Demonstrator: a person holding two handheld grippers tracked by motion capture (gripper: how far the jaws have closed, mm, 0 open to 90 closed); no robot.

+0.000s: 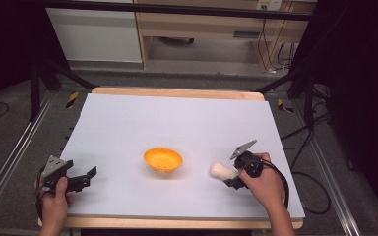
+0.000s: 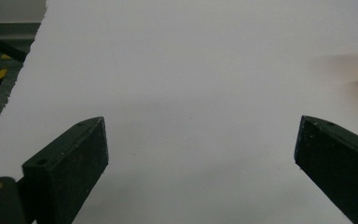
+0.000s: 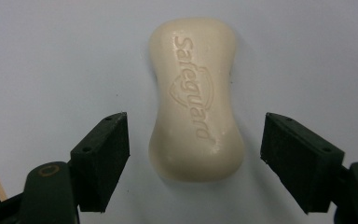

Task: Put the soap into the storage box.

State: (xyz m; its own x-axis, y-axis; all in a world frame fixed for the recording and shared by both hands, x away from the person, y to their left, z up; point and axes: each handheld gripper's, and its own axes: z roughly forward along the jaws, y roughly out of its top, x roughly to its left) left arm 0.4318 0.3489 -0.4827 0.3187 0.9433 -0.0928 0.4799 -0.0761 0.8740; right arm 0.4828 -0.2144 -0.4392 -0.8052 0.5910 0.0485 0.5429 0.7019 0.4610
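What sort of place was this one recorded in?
Probably a lab or workshop recording station, not a home. A table covered with a white sheet stands inside a dark metal frame, loose cables run across the grey floor, and black-and-yellow hazard tape marks the floor near the table corners.

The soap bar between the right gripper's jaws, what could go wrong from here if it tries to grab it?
The soap bar is smooth and rounded, and the right gripper has its jaws astride only the near end, not yet touching. A pinch there may squirt it forward or let it tip once lifted. The orange bowl lies close by on the table, so a slipping bar could knock it.
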